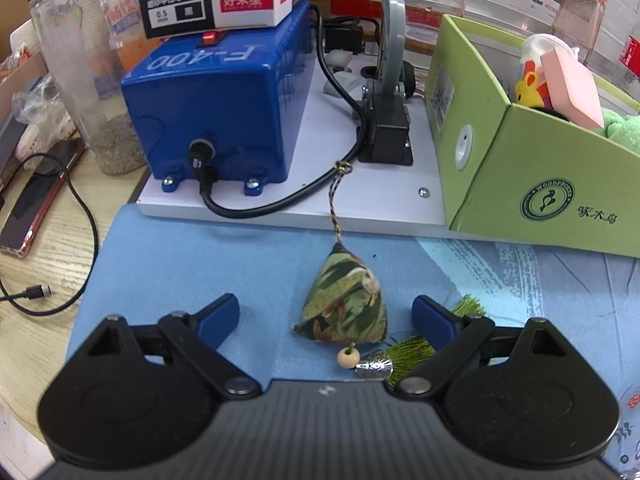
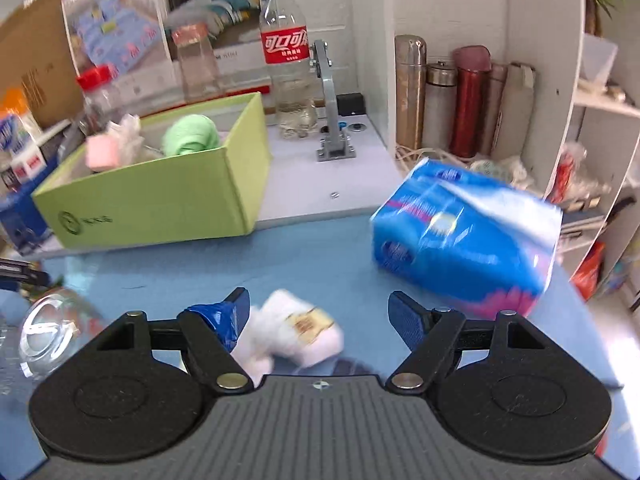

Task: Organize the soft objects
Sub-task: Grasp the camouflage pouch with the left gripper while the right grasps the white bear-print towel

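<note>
Spread wide, the left gripper [image 1: 326, 312] has its blue fingers [image 1: 218, 314] apart on either side of a camouflage-patterned sachet [image 1: 344, 304] lying on the blue cloth [image 1: 180, 240], touching neither. A green box [image 1: 520, 168] sits at two o'clock, holding a pink sponge [image 1: 572, 88].

From the right wrist, the right gripper [image 2: 318, 312] also stands parted, a white sock bundle [image 2: 296, 330] lying between its fingers [image 2: 406, 318], beside the left one. A blue tissue pack [image 2: 464, 236] rests at two o'clock; the green box [image 2: 160, 196] at ten.
</note>
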Demonstrator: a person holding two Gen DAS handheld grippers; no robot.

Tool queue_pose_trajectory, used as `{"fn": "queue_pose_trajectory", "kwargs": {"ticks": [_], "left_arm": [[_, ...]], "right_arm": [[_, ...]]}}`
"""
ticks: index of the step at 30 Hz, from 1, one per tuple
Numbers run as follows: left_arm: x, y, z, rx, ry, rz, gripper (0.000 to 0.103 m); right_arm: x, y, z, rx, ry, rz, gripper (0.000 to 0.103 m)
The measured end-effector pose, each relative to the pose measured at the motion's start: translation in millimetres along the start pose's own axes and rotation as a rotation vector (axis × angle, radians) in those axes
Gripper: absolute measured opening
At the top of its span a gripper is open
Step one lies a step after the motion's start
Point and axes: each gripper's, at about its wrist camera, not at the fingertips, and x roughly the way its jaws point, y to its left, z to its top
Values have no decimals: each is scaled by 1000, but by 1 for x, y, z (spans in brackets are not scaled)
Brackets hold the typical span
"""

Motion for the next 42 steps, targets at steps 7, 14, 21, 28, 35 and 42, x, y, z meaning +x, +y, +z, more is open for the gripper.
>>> {"fn": "queue_pose_trajectory", "kwargs": {"ticks": [7,14,21,28,35,42], "left_arm": [[1,0,-1,12,0,-1,93],[3,1,1,17,-6,0,94],[5,2,3,24,-12,-4,94],[7,4,4,29,-18,-6,94],[9,4,6,40,-24,-12,94],[4,2,-2,68,-20,-36,94]], "right_arm": [[-19,-1,-35,248,-58,76,63],[-14,9,-32,252,-12,54,63],[23,18,-17,196,36,80,63],[64,37,12,74,78,96,64],[85,56,19,-108,75,23,65],[88,49,13,-147,15,35,75]]}}
